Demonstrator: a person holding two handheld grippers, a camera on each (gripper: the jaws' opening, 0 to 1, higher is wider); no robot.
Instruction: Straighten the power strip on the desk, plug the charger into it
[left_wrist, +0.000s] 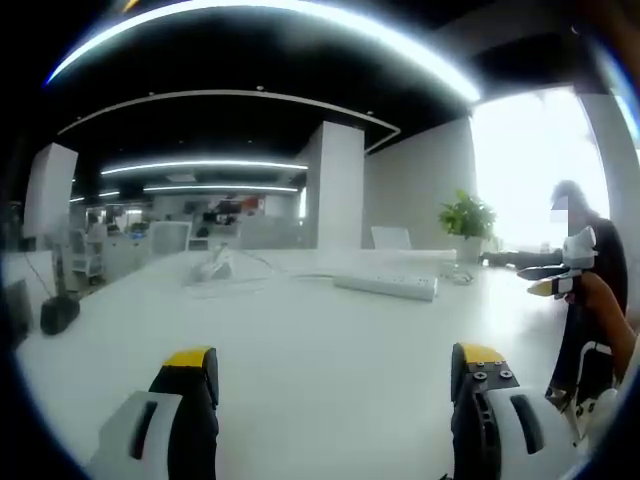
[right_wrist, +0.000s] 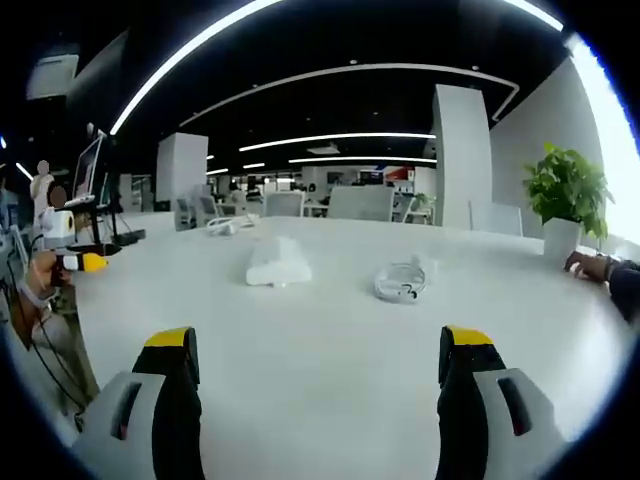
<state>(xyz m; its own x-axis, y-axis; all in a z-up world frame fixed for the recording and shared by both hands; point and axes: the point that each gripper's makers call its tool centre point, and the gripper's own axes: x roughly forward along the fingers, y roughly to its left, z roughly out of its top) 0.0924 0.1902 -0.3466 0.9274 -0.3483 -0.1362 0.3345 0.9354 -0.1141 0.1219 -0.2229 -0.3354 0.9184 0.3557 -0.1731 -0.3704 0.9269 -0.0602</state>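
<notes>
Lying flat: long white power strip (left_wrist: 386, 285), desk (left_wrist: 300, 360).

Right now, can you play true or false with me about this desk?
1. The power strip lies on the desk. True.
2. The left gripper is holding the strip. False: its jaws stand apart, holding nothing, short of the strip.
3. A plant stands on the desk. True.
4. The charger is plugged into the strip. False: it lies with its coiled cable apart from the strip.
5. The right gripper is shut. False: its jaws stand wide apart.
</notes>
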